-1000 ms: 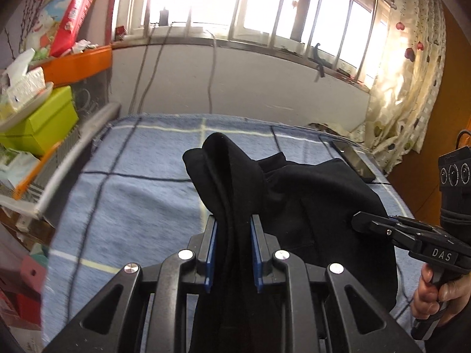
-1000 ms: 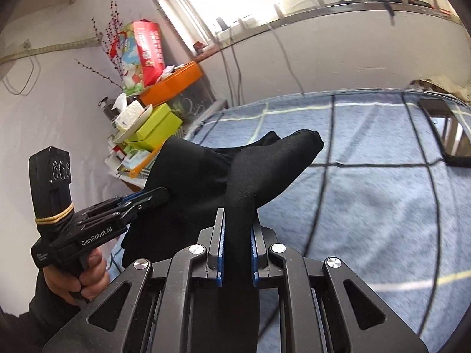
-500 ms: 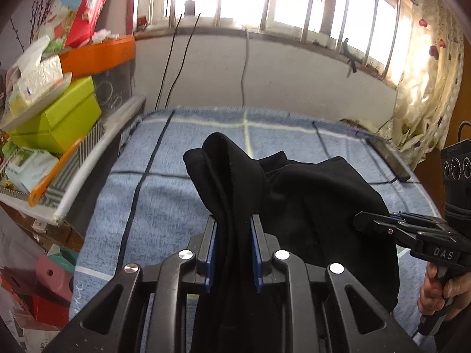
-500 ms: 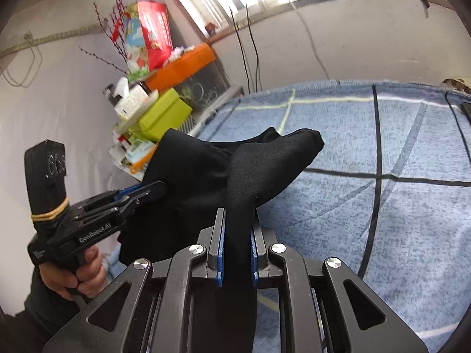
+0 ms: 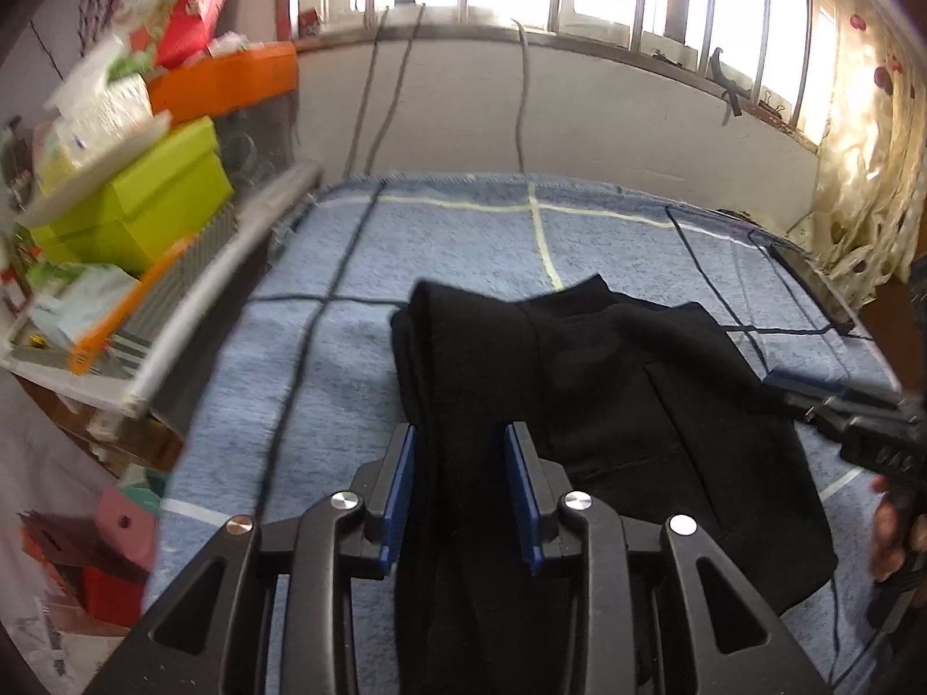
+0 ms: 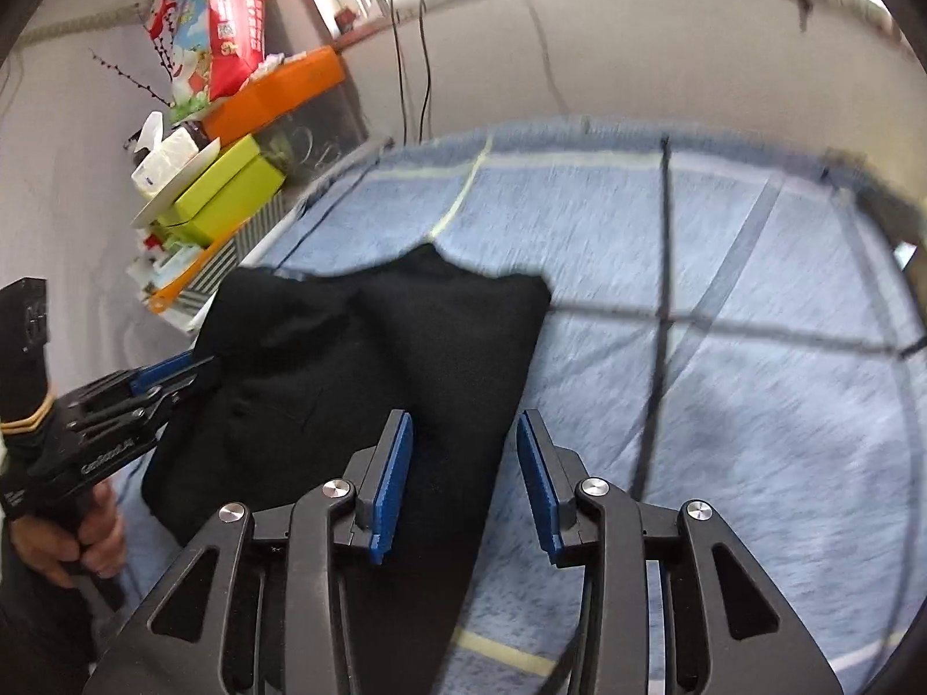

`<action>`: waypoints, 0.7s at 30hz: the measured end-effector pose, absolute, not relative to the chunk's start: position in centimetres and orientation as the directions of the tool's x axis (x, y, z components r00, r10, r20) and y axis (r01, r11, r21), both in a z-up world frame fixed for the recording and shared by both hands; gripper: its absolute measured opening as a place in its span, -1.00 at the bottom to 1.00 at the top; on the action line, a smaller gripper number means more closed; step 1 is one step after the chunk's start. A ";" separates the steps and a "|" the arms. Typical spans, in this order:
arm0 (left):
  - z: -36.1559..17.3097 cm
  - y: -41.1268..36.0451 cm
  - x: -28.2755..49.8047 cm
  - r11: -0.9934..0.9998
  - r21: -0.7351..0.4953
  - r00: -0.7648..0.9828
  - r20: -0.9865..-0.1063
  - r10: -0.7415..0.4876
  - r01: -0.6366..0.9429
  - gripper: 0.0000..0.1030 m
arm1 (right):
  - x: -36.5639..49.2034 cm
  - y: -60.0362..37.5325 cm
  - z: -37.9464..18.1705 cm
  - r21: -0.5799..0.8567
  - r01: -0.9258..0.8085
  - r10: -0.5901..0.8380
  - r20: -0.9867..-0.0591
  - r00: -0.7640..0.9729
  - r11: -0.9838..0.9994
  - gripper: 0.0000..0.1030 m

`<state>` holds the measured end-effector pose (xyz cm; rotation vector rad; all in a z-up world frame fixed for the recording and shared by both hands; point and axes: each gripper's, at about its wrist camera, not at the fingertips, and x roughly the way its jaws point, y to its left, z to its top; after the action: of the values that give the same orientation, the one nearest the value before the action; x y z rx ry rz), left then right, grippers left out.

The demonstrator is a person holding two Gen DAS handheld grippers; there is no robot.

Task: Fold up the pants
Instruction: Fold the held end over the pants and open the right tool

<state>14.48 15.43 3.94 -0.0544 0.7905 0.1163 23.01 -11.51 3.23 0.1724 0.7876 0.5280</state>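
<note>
Black pants (image 5: 608,382) lie folded and flat on the blue checked blanket (image 5: 463,231). My left gripper (image 5: 460,440) sits low over their left edge. Its jaws are opening, and a strip of black cloth runs loosely between the blue pads. In the right wrist view, the pants (image 6: 347,347) spread left of centre on the blanket (image 6: 753,405). My right gripper (image 6: 463,434) is over their right edge, its jaws opening. Cloth fills only the left half of that gap. Each view shows the other gripper at the opposite side: left (image 6: 197,370), right (image 5: 782,391).
A cluttered shelf with a green box (image 5: 145,202) and an orange box (image 5: 232,81) stands along the blanket's left side. A dark phone (image 5: 805,272) lies at the far right corner by a curtain (image 5: 857,174). Cables hang down the wall under the window.
Both grippers sank toward the blanket and their jaws widened. The pants, held up in a bunched peak before, now lie flat, released from both pinches.
</note>
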 end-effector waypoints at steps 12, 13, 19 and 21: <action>4.6 13.8 17.8 0.995 0.018 0.717 -0.692 0.080 -0.094 -0.35 | 27.9 -7.9 1.6 0.211 -0.414 0.436 -0.683 0.585 0.886 -0.44; 3.8 14.0 18.5 0.995 0.009 0.695 -0.715 0.079 -0.103 -0.35 | 28.2 -7.9 1.2 0.215 -0.412 0.438 -0.683 0.585 0.885 -0.45; 2.5 15.3 18.6 0.990 -0.061 0.688 -0.724 0.041 -0.124 -0.31 | 27.8 -8.2 1.7 0.207 -0.422 0.438 -0.688 0.579 0.883 -0.46; 3.1 15.0 17.7 0.990 -0.029 0.688 -0.721 0.076 -0.139 -0.32 | 26.4 -8.5 2.4 0.208 -0.428 0.446 -0.673 0.590 0.880 -0.45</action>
<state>17.74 15.01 3.11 -0.0835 0.8029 0.1204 26.41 -8.48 2.40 0.0248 0.7907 0.5086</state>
